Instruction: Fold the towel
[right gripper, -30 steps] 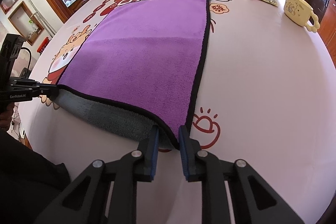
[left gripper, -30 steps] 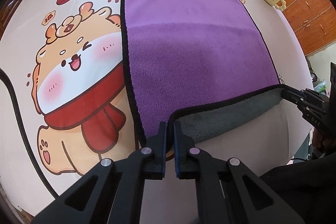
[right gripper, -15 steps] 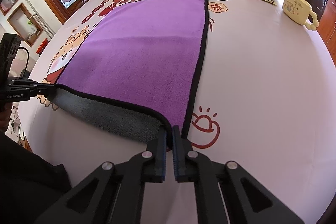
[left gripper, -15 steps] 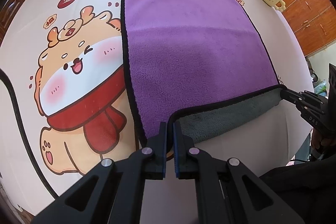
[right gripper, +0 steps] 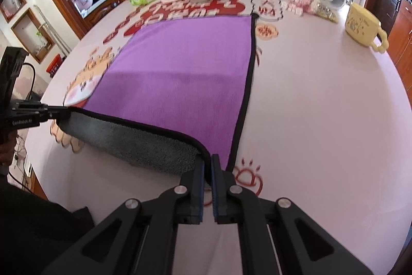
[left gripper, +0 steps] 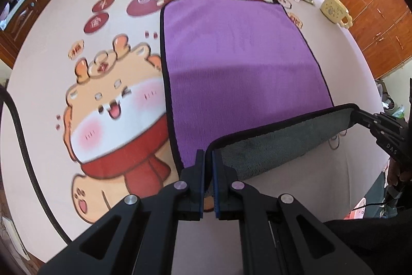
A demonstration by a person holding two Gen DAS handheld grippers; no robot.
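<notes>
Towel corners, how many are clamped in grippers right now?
2: the towel's near left corner in the left gripper, its near right corner in the right gripper. Far corners lie free.

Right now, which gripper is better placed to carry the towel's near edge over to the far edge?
Neither alone: the left gripper and the right gripper each pinch one near corner of the towel, its edge lifted between them, so both should move together.

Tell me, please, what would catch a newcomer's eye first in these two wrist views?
The bright purple plush towel with black trim lies spread across the middle of the pale round table. Its near edge is lifted, grey underside showing, one corner pinched by the left tongs and the other by the right tongs. Beside the towel on the left, a big cartoon deer in a red scarf is printed on the tablecloth.
</notes>
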